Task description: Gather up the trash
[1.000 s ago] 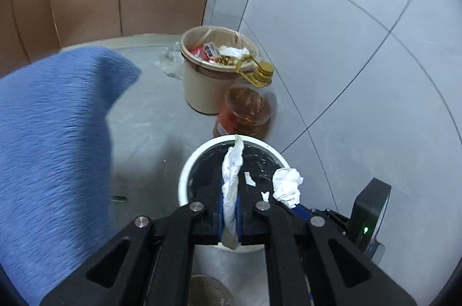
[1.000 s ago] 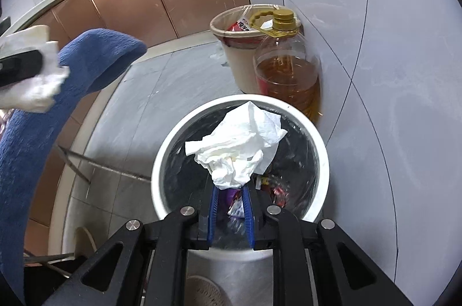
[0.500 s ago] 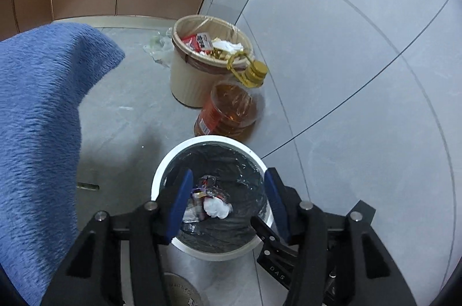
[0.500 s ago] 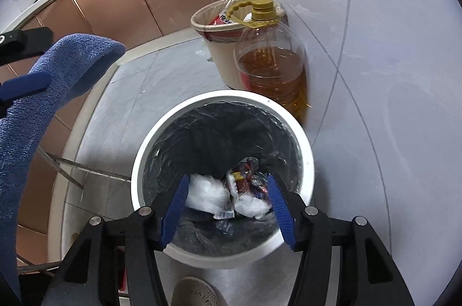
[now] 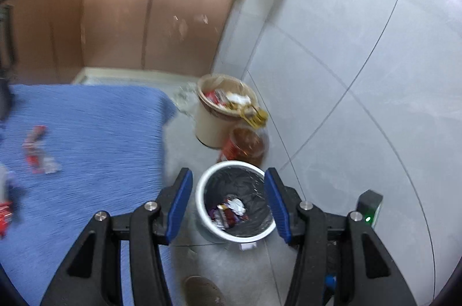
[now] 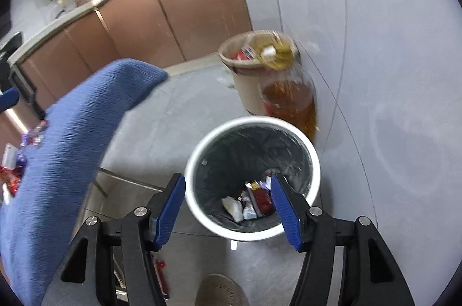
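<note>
Both the left gripper and the right gripper are released and empty above the white bin, so next comes fetching the wrappers on the blue cloth.

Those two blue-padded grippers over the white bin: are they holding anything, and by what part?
Nothing is held. The left gripper and right gripper are both open and empty above the white, black-lined waste bin.

Grey tiled floor: white bin at 6 o'clock, oil bottle touching its 12 o'clock side, beige bin beyond. Blue-covered bench at 9 o'clock carries red wrappers.
</note>
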`<action>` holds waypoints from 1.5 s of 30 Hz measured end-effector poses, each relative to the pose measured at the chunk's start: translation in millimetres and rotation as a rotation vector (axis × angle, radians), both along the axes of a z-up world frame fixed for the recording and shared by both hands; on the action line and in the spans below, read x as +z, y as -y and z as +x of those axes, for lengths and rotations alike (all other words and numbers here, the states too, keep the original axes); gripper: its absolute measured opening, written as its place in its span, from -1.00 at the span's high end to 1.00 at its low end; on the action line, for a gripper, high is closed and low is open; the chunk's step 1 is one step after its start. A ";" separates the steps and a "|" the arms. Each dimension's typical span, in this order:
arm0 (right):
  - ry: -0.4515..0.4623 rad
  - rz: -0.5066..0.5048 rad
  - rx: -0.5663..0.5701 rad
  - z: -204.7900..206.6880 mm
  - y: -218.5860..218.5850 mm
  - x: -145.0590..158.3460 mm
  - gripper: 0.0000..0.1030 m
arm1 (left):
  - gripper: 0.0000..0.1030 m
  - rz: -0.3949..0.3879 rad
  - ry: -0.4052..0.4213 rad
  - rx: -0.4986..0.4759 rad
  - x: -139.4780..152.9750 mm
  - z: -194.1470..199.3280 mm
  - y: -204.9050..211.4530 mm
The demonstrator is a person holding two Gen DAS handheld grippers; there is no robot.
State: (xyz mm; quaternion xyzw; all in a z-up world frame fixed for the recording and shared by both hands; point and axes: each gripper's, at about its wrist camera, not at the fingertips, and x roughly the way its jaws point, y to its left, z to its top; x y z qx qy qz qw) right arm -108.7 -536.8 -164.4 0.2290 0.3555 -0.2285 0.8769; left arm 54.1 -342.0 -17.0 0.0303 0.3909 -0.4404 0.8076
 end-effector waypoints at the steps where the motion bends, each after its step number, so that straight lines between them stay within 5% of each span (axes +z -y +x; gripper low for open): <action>1: 0.016 -0.009 0.009 -0.6 -5.7 9.7 -0.19 | 0.04 -0.014 0.026 0.021 10.2 -3.6 -20.3; 14: 0.222 -0.196 0.199 -13.3 -108.6 148.5 -0.32 | 0.04 -0.089 0.180 0.308 58.8 -41.3 -243.4; 24: 0.269 -0.233 0.274 -28.6 -142.6 171.1 -0.33 | 0.04 -0.134 0.150 0.537 55.4 -39.6 -358.3; 36: 0.278 -0.202 0.305 -33.8 -138.5 164.9 -0.33 | 0.04 -0.043 0.077 0.554 18.0 -29.0 -348.7; 45: 0.232 -0.160 0.461 33.1 -157.1 142.8 -0.34 | 0.04 0.062 0.032 0.498 -14.9 15.3 -318.0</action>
